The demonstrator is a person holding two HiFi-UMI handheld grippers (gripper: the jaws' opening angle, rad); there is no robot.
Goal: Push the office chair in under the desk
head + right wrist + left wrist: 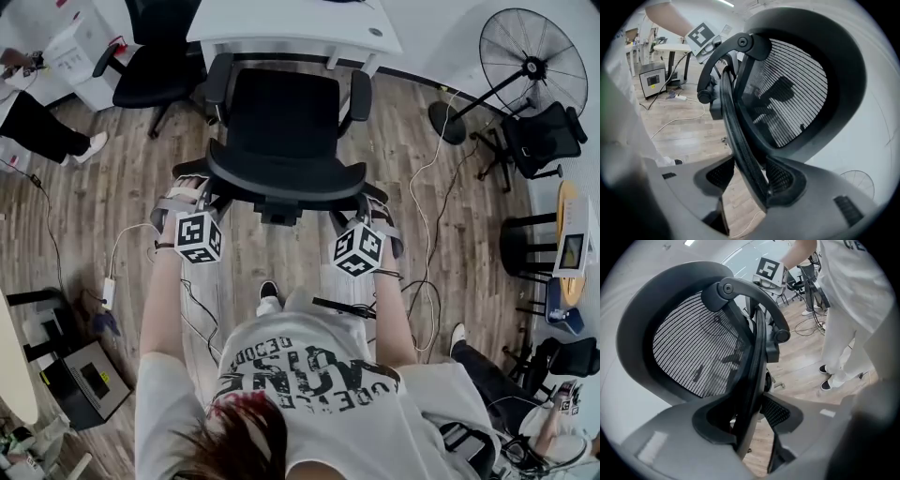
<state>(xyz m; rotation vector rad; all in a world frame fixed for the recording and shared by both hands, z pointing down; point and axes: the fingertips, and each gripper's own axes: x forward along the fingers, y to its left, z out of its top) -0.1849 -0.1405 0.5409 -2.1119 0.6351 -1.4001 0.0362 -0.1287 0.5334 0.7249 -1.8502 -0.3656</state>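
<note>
The black mesh office chair (281, 131) stands on the wood floor facing the white desk (291, 28), its seat front at the desk's edge. My left gripper (206, 195) clamps the left rim of the backrest and my right gripper (362, 204) the right rim. In the left gripper view the backrest frame (752, 357) runs between the jaws of the left gripper (750, 408), pads pressed against it. In the right gripper view the right gripper (747, 176) holds the backrest edge (736, 126) the same way. Both are shut on the chair.
A second black chair (150, 66) stands left of the desk. A floor fan (530, 66), another chair (539, 136) and stools (525, 244) are at the right. Cables (422, 187) and a power strip (108, 292) lie on the floor. A person's leg (42, 127) is at far left.
</note>
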